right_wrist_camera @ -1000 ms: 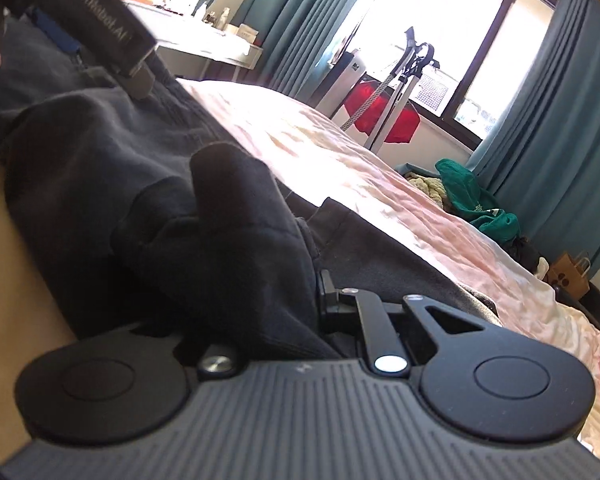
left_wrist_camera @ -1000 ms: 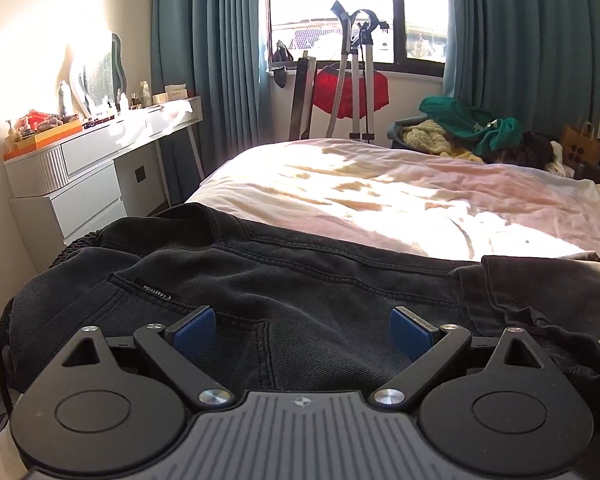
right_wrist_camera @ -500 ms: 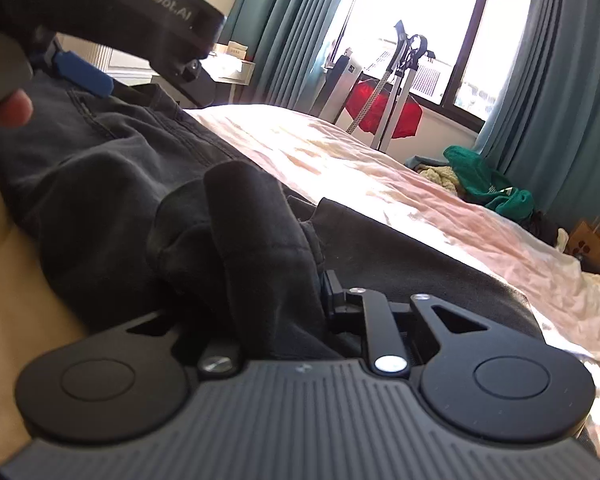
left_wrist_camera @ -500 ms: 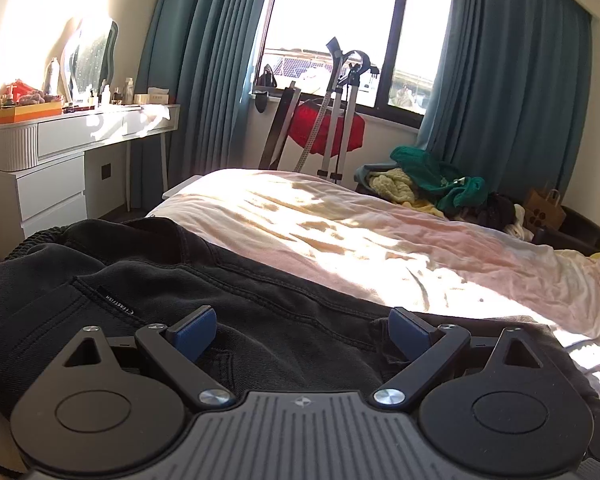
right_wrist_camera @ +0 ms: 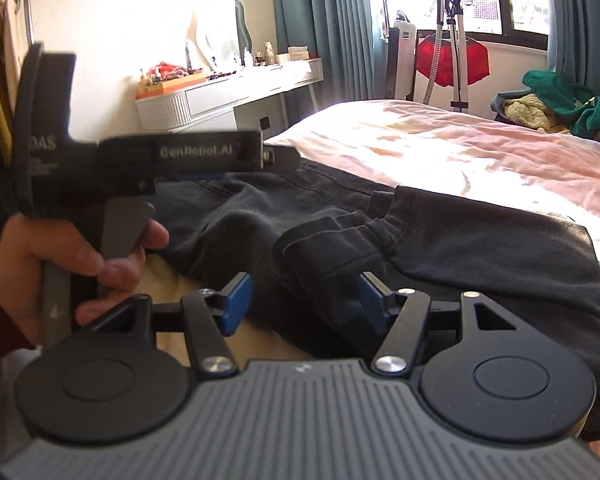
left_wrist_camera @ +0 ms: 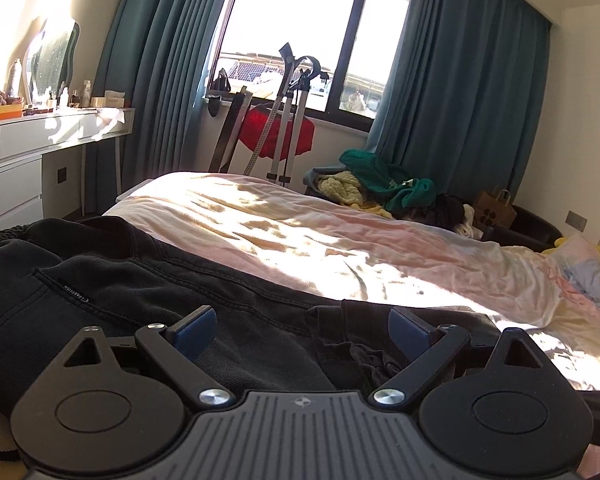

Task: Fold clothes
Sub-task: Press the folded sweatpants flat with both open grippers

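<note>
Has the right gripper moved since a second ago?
Yes. The right gripper has drawn back and turned left: the white dresser now shows mid-frame. Its jaws are opening, releasing the black pants.

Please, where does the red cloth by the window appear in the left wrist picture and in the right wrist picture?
Left wrist view: the red cloth is above centre, under the window, behind the metal stand.
Right wrist view: the red cloth is upper right, behind the same stand.
Shared landmark: the green garment, right of the cloth in both.
</note>
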`<state>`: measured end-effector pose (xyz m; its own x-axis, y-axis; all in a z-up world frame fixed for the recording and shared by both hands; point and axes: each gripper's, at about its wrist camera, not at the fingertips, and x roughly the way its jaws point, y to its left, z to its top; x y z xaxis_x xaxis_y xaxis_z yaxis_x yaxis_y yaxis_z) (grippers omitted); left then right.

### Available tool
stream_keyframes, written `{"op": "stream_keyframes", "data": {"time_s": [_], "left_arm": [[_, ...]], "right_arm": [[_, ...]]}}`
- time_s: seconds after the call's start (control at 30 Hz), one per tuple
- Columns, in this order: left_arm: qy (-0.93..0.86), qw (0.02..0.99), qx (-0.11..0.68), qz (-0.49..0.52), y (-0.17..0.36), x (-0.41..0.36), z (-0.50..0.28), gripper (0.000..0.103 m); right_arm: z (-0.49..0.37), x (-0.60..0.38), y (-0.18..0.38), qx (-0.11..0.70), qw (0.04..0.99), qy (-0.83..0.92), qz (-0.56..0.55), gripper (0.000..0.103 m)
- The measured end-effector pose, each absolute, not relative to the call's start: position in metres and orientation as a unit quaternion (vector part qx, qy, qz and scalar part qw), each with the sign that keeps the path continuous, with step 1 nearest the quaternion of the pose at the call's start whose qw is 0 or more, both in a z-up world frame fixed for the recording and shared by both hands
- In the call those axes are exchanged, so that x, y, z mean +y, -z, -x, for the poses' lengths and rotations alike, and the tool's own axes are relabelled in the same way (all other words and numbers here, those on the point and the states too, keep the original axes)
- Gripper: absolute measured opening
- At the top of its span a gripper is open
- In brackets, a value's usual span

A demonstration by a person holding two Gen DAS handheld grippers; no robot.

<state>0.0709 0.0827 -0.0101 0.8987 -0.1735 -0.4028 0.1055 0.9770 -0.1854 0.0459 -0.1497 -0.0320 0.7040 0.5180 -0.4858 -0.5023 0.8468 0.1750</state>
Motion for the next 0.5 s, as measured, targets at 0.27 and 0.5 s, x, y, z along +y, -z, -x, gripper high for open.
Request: {"op": "stream_keyframes", "data": {"time_s": [0.27,0.5], "left_arm": [[0.065,0.970,0.226,0.058,0.020,0.074,-0.078,0.095],[0.092,0.972,0.217,0.015,0.030,0.049,-0.078,0.096]], "right_arm": [[-0.069,-0.217,0.037,0.209,0.969,-0.118,-0.060,0.064],[-0.096,-0.242,0.067,0.248,0.961,-0.040,-0.118,0.063]]}}
